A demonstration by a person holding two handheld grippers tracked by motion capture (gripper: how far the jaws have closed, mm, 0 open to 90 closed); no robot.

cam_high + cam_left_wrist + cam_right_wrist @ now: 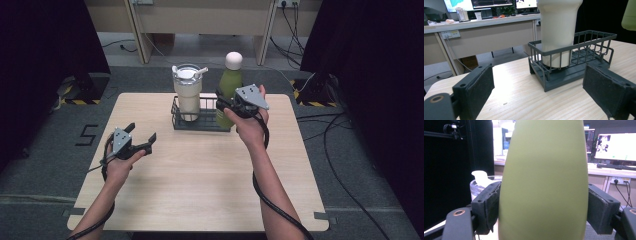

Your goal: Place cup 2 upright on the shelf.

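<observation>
Both right fingers [486, 207] against green bottle [544, 182] sides.

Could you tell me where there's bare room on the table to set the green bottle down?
The wide bare tabletop between the two forearms, in front of the wire basket, is free. The basket's right half also looks open beside the cream tumbler. It is crowded around the right gripper, shut on the green bottle.

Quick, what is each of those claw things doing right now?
Left gripper: open, holding nothing, above the table.
Right gripper: closed on the green bottle, beside the cream tumbler in the wire basket.
</observation>
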